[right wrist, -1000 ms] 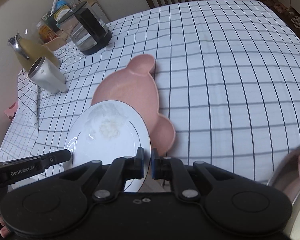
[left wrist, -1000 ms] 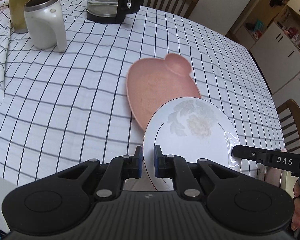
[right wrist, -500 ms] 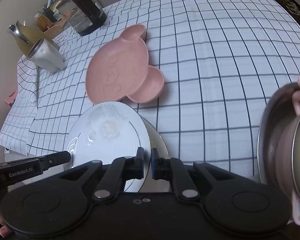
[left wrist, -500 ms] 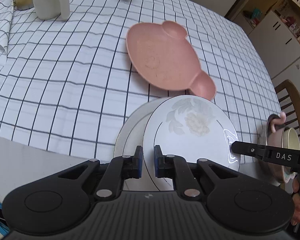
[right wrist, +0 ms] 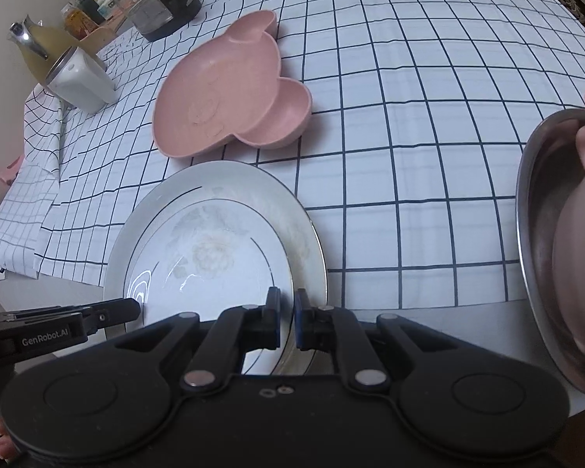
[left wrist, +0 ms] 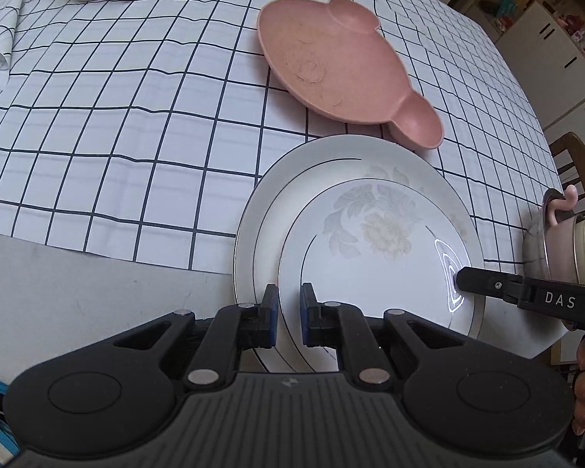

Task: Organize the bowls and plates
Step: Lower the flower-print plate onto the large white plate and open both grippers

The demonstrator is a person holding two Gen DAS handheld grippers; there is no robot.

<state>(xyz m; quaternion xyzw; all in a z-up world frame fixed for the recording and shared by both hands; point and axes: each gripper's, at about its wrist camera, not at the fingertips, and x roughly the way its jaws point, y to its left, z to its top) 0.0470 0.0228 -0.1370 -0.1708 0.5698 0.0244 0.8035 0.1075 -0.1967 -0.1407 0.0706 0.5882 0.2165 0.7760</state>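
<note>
Two grippers pinch one small floral plate (left wrist: pixel 374 257) by opposite rim edges: the left gripper (left wrist: pixel 289 314) and the right gripper (right wrist: pixel 287 318) each have their jaws nearly closed on the rim. This plate sits inside a larger white plate (left wrist: pixel 269 202) at the near table edge (left wrist: pixel 97 269), where the checked tablecloth (left wrist: pixel 136 117) stops short and bare grey surface shows. To the right, just beside the larger plate, a steel bowl (right wrist: pixel 534 210) holds a pink cup (right wrist: pixel 573 241); whether bowl and plate touch cannot be told. Farther off, a pink bear-shaped dish (right wrist: pixel 222 93) lies empty, its near ear close to the larger plate's far rim. Open cloth spreads right of that dish. At far left stand a white mug (right wrist: pixel 82 78), a yellow jug (right wrist: pixel 39 50) and a glass carafe (right wrist: pixel 160 4).
</note>
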